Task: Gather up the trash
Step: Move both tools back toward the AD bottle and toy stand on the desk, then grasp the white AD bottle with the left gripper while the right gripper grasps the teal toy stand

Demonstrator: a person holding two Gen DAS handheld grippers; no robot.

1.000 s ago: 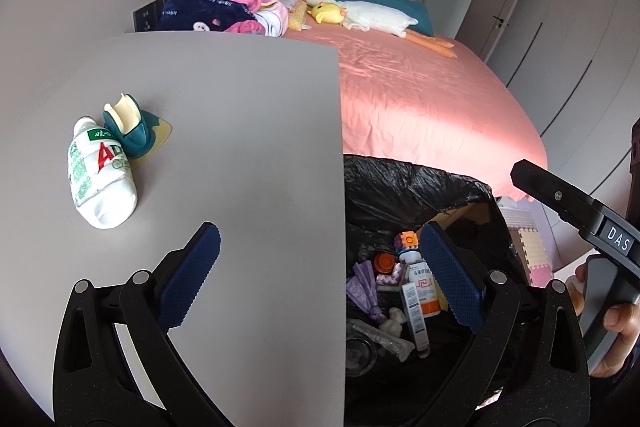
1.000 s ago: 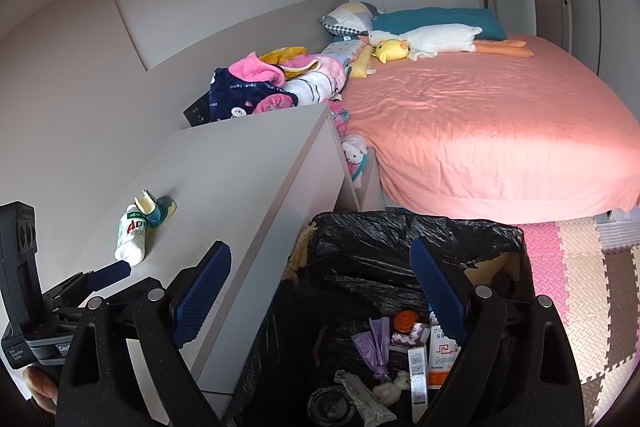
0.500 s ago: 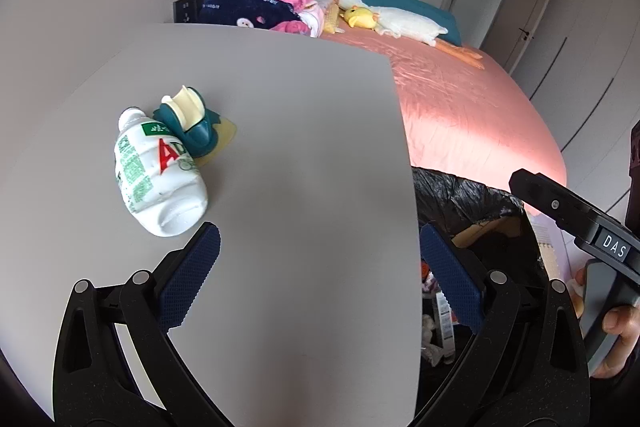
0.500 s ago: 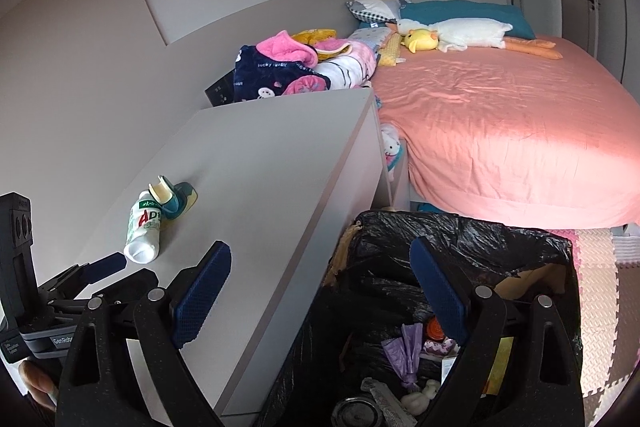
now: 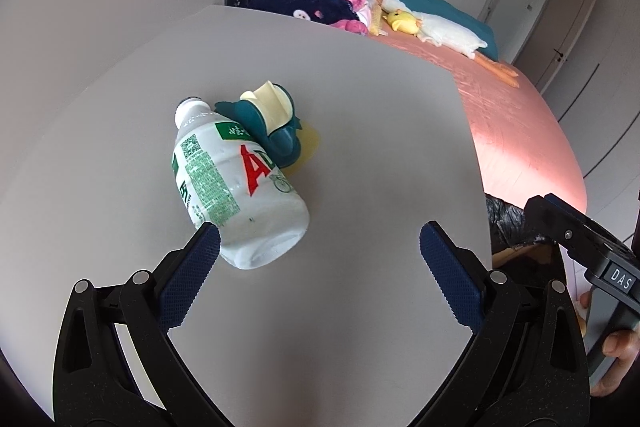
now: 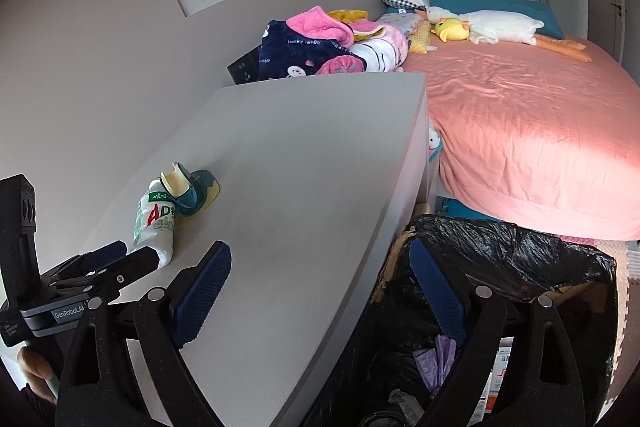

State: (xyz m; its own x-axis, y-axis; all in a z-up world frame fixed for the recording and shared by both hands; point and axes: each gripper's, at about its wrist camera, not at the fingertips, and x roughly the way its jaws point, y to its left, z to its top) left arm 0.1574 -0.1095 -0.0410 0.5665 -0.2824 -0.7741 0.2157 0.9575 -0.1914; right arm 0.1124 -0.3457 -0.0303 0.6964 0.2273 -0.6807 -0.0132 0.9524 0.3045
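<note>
On a grey table top (image 5: 360, 155) beside a pink bed (image 6: 520, 131), we bring our left gripper (image 5: 320, 251) up to a white plastic bottle (image 5: 236, 183) lying on its side, base toward us and cap pointing away. Both sets of tongs are spread wide and hold nothing. The left one's near pad sits just at the bottle's base on the left; the right pad stands well apart from it. To take the bottle cleanly, we judge it best to shift left so the body lies between the pads, then close across its middle rather than its rounded end, which could squirt free. A teal and cream scrap (image 5: 272, 119) leans on the bottle's neck and may drag along.

The left wrist view shows the label and how the scrap touches the bottle. The right wrist view shows what that one barely catches: the bin lined with a black bag (image 6: 512, 247) at the table's right edge, already holding rubbish, with our right gripper (image 6: 320, 291) hanging over the table's near corner beside it.
</note>
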